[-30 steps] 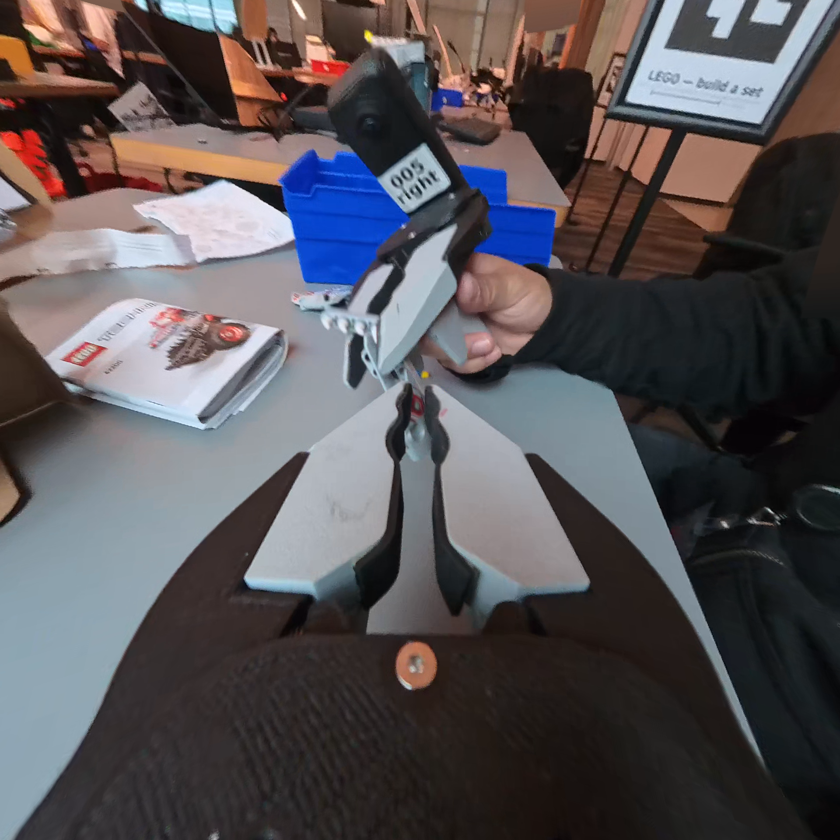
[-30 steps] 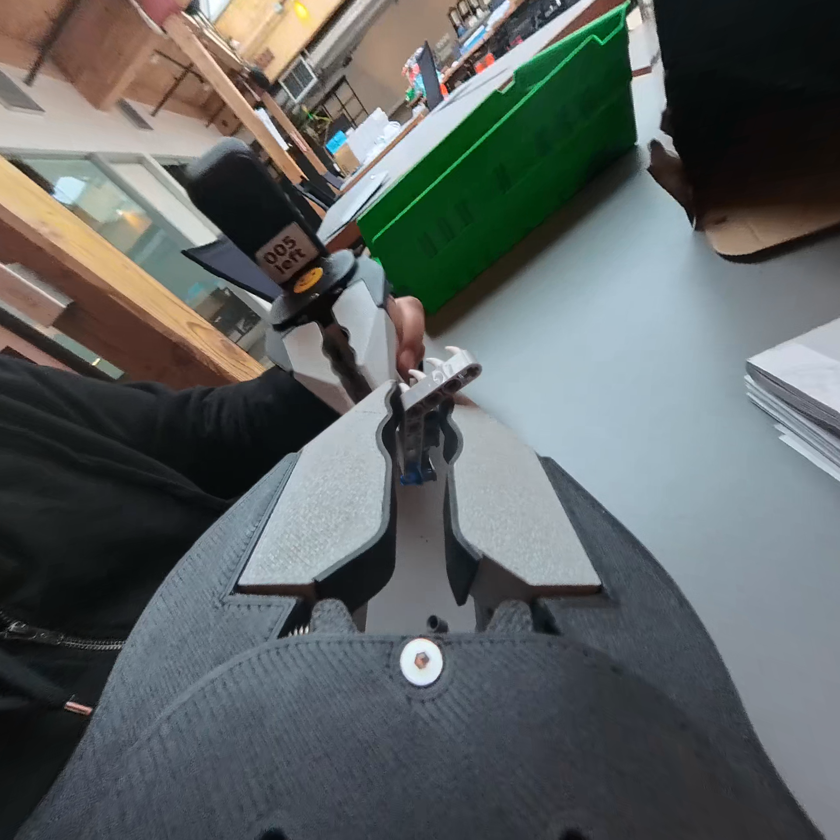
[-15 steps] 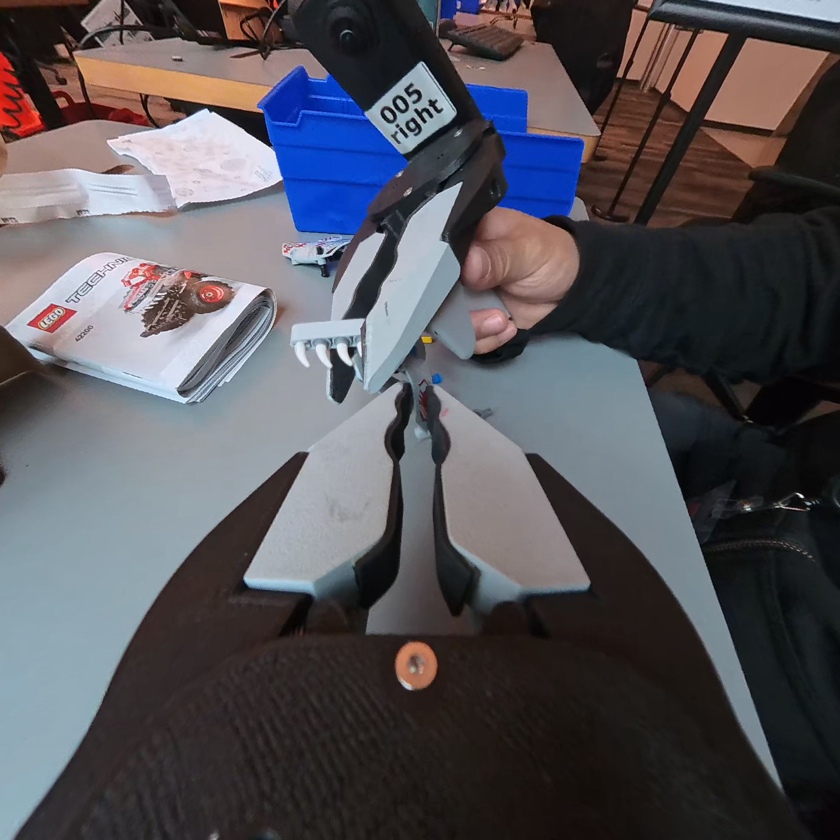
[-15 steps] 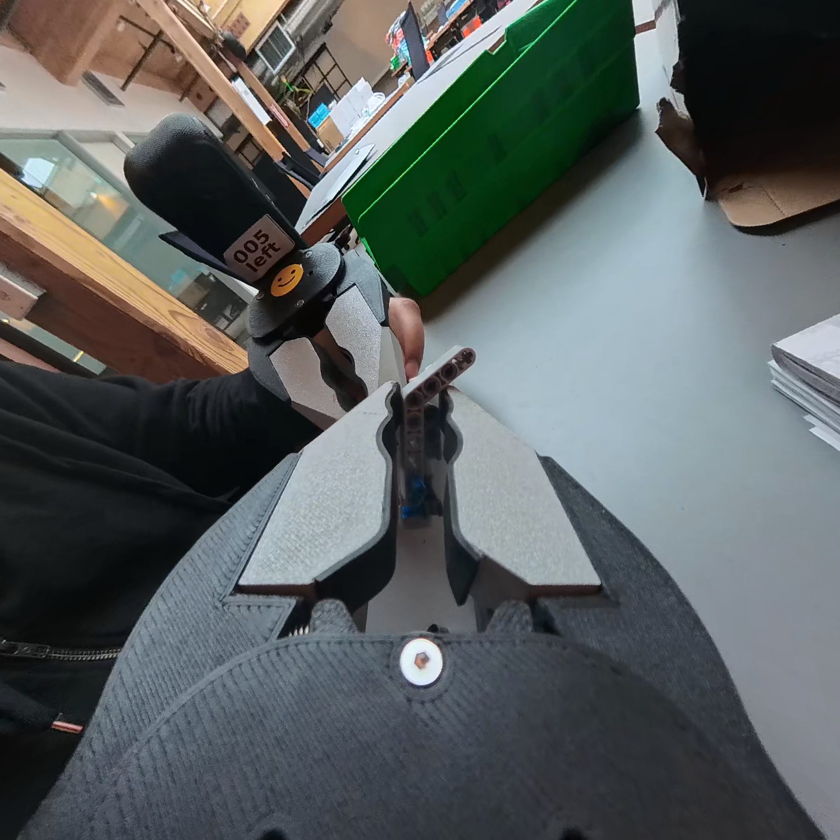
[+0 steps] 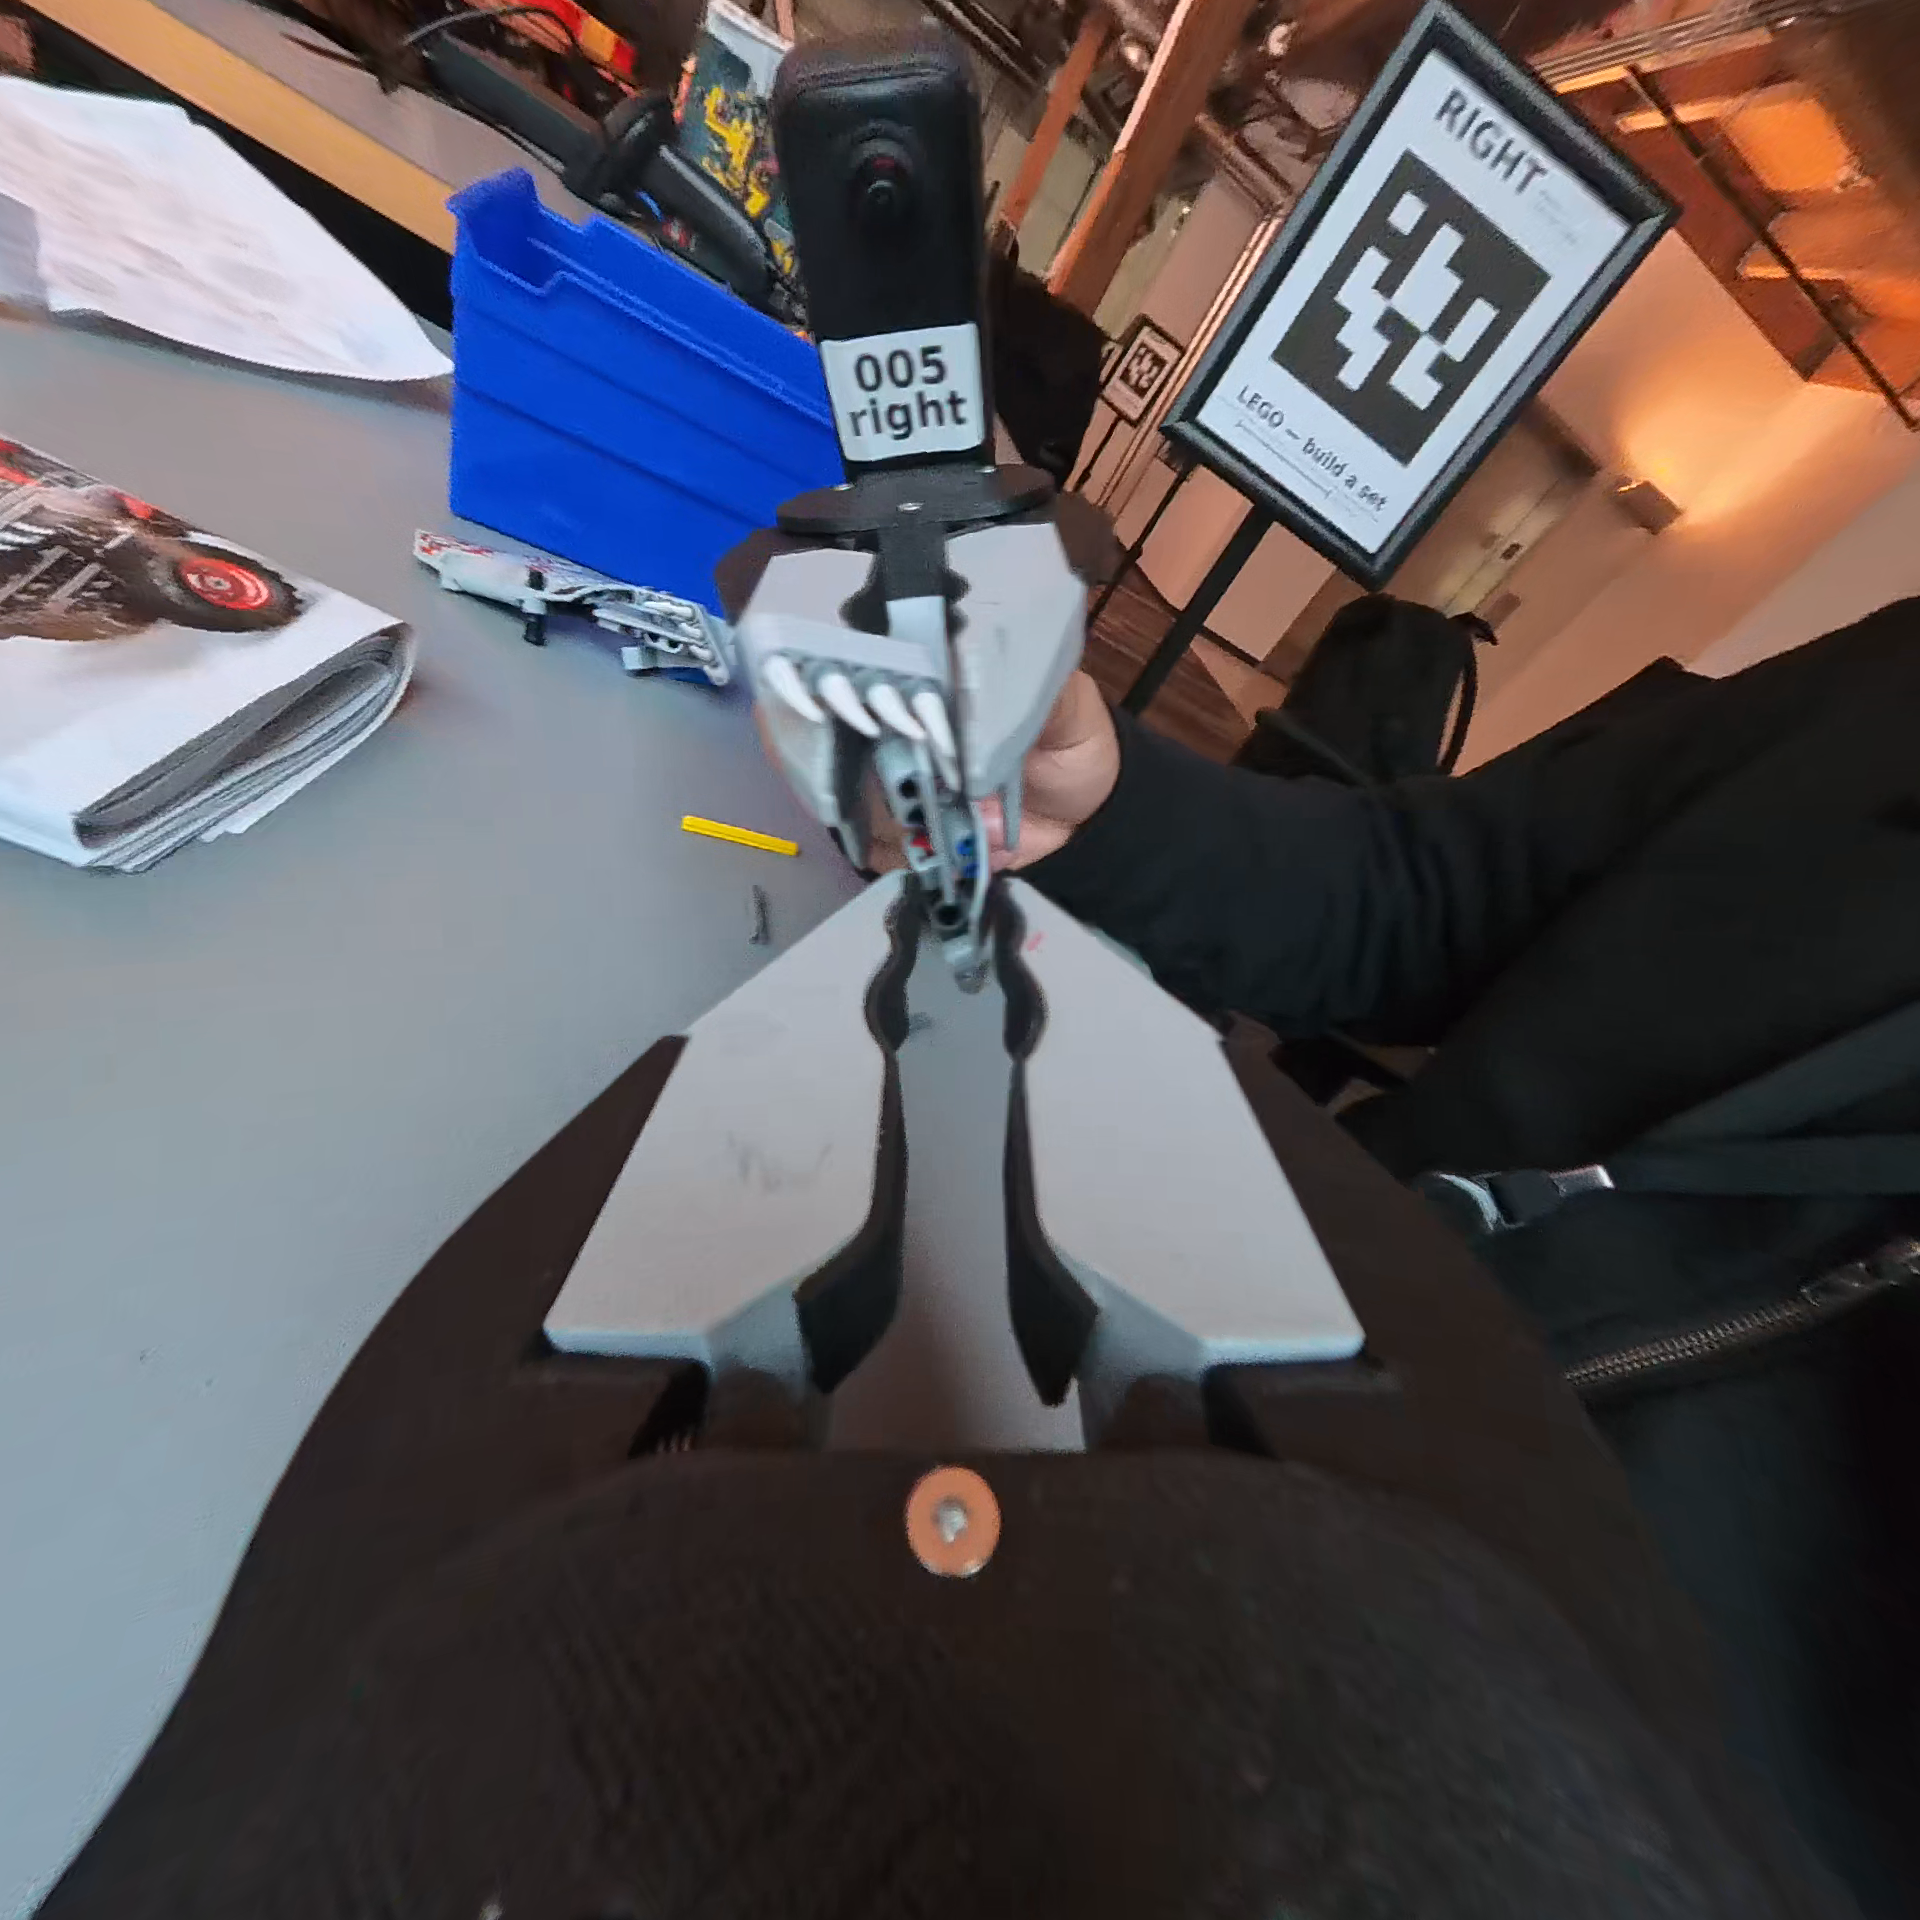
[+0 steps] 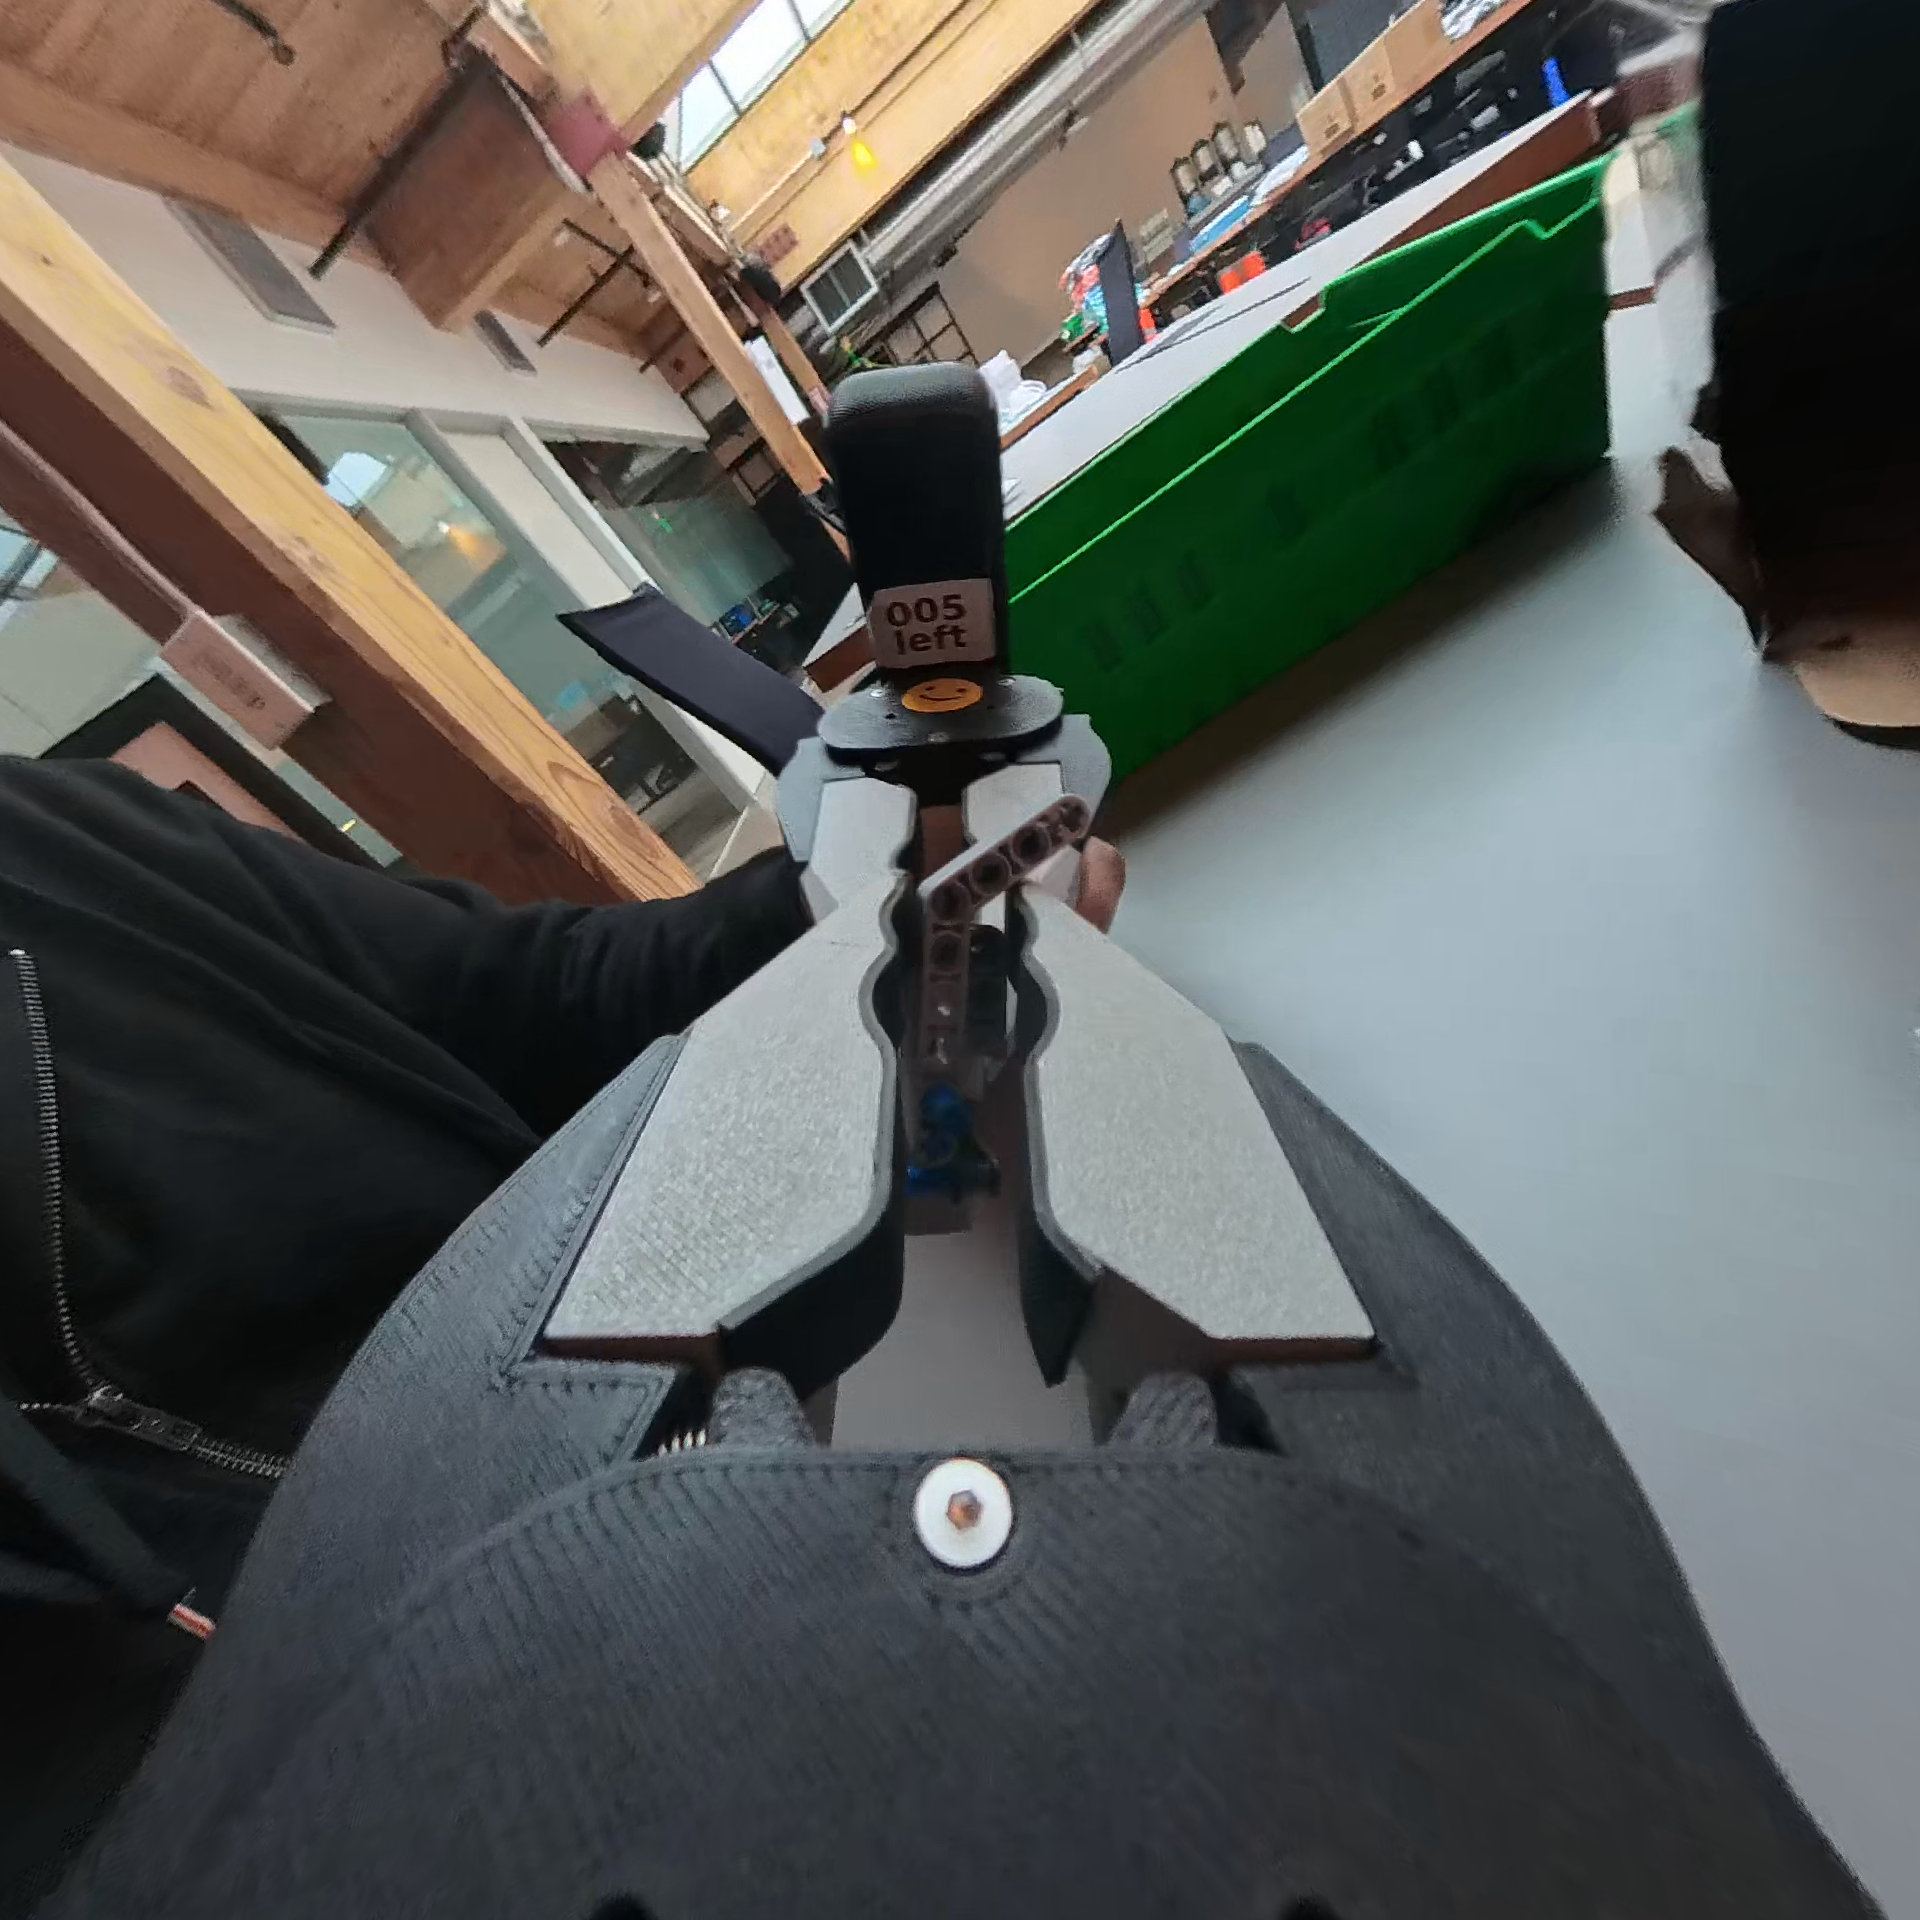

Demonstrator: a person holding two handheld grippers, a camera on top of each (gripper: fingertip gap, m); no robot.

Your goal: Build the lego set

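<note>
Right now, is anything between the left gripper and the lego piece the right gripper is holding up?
Nothing visible. The left gripper already has its tips at the lower end of the grey lego assembly, which the right gripper clamps. The loose yellow axle and the second lego assembly lie on the table, off to the side.

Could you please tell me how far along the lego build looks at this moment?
Early to middle. Done: a white and grey sub-assembly lies on the grey table by the blue plastic bin. In hand: the right gripper clamps a grey toothed lego piece, and the left gripper pinches its lower end. Left: the loose yellow rod and joining the sub-assemblies.
</note>
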